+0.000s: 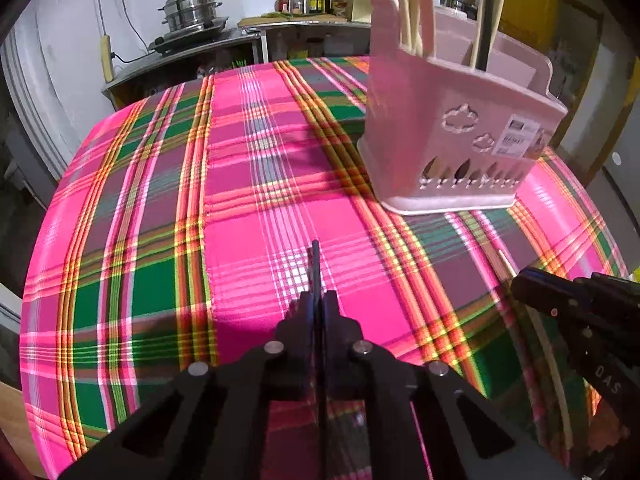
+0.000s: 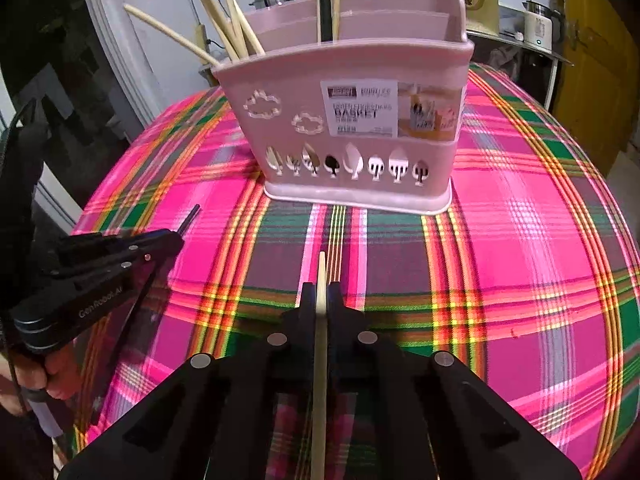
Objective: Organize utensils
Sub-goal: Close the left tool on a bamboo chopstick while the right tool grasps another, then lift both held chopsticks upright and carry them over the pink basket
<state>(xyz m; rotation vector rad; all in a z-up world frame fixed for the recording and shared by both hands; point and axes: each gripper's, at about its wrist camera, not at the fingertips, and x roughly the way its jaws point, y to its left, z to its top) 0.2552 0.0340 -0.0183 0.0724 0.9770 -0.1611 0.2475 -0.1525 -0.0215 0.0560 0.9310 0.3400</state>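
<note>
Now both grippers have a chopstick in hand above the table (image 1: 248, 216), which is covered with a bright plaid cloth. The left gripper (image 1: 316, 304) has its jaws clamped on a dark chopstick (image 1: 315, 264), whose tip pokes out ahead of the jaws. The right gripper (image 2: 321, 300) has its jaws clamped on a pale wooden chopstick (image 2: 321, 276), which runs back between the jaws toward the camera. The pink utensil basket (image 2: 352, 120) stands upright on the table ahead of both grippers, nearer to the right one and off to the right in the left view. It already holds a bunch of pale chopsticks (image 2: 224, 20) leaning in its left compartment, and a dark stick (image 2: 325, 0) with one pale one standing further right.

The step in hand looks like the carry after pickup: both sticks are gripped but not yet at the basket. Next, each stick likely needs to be lifted above the rim, tipped nearer upright, and lowered into a compartment, probably pale with pale and dark beside the dark one. The grippers sit close together, so going one at a time seems wise.
</note>
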